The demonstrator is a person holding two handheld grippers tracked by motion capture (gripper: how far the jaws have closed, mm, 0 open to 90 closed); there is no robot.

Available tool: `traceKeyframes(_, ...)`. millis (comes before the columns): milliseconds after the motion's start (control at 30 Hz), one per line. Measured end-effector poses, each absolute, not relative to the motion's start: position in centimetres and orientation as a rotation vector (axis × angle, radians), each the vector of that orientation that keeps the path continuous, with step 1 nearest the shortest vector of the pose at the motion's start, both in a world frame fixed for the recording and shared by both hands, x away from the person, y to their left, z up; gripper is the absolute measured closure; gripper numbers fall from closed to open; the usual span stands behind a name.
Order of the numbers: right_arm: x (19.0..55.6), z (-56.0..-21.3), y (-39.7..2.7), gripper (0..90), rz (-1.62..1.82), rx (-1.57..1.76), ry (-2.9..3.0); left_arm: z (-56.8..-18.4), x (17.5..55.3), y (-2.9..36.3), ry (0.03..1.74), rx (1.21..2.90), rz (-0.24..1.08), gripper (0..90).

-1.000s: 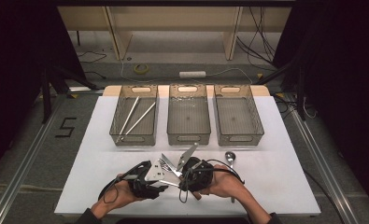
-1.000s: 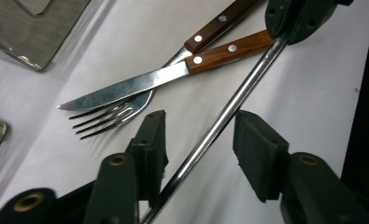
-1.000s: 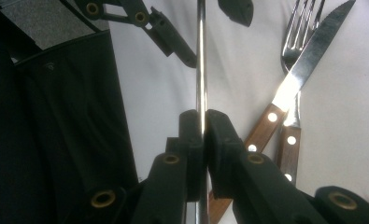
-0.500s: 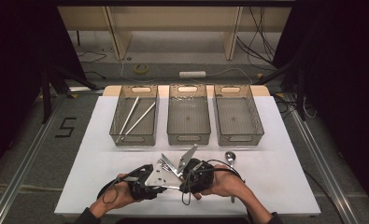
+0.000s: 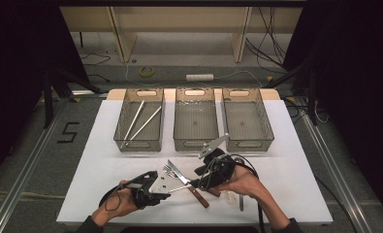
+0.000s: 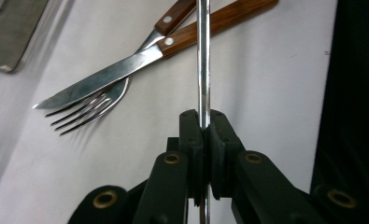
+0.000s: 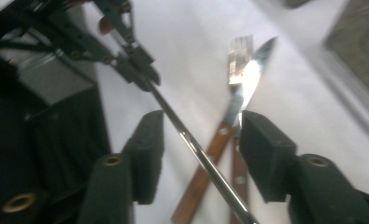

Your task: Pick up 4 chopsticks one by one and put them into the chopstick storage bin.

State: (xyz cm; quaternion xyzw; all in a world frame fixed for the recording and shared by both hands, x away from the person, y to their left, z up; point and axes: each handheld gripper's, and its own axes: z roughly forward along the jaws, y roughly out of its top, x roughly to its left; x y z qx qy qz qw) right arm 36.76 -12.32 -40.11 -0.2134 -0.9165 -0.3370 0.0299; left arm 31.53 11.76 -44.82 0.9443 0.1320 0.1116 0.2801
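One white surface (image 5: 106,160) carries three mesh baskets in a row. The left basket (image 5: 138,144) holds two steel chopsticks (image 5: 140,121) and looks like the goal. Well nearer the person than that basket, the left claw (image 6: 203,121) is clamped tight on a third chopstick (image 6: 202,56). The right claw (image 7: 201,140) has just been opening, and its pads stand apart on either side of the shaft without pressing. It should draw straight back without brushing the shaft. The left claw should then lift above the crossed knife (image 6: 102,79) and fork (image 6: 91,109), also on the near side of that basket. Held near one end, the chopstick will likely swing, so carry it slowly toward the basket.
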Motion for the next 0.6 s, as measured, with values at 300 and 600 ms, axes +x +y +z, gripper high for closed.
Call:
traceKeyframes(300,37.3,-39.3,-14.8,41.1,-1.159,-0.935,-2.817,-44.5,32.5,13.0,0.532,2.487,0.325,85.3)
traceKeyframes(600,37.2,-39.4,-17.1,38.9,-1.173,-1.092,-2.81,-44.3,32.9,13.7,0.631,2.453,0.326,85.3)
